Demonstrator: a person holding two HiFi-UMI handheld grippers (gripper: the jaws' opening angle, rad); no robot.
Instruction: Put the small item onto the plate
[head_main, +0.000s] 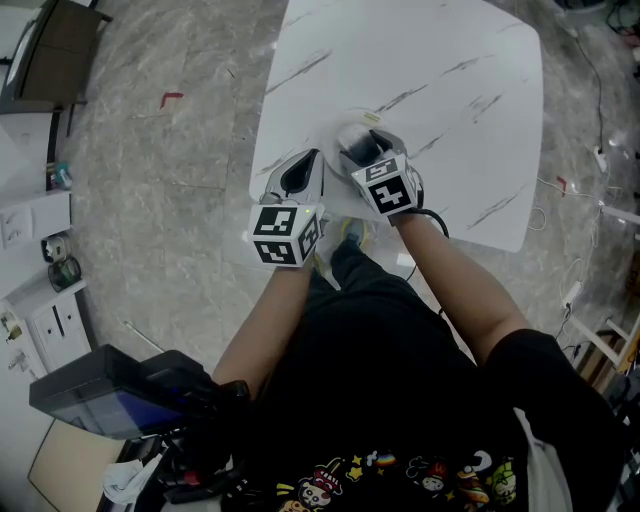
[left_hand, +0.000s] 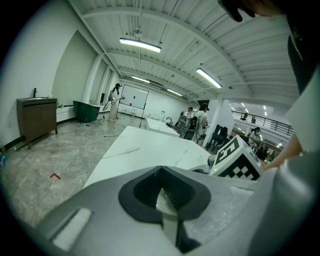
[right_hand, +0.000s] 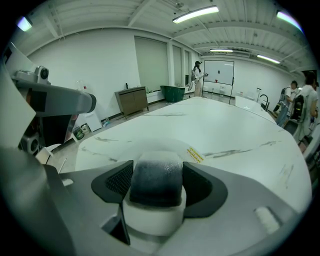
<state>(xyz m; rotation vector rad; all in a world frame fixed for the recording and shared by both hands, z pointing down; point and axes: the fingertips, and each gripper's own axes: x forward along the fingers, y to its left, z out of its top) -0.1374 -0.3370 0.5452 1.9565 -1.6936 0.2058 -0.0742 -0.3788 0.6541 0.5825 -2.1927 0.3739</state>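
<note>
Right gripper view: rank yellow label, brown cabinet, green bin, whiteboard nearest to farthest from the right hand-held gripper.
1. Yellow label, on the table just ahead.
2. Brown cabinet, at left.
3. Green bin, beyond the cabinet.
4. Whiteboard, farthest back.

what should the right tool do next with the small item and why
Probably ease the right tool straight down, then open: its jaws are clamped on the small item, which seems to hang just above the plate, not yet released.

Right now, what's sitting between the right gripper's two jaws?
A small item, dark on top and white below, fills the gap in the right gripper, with both jaws against its sides. The right gripper view shows it.
</note>
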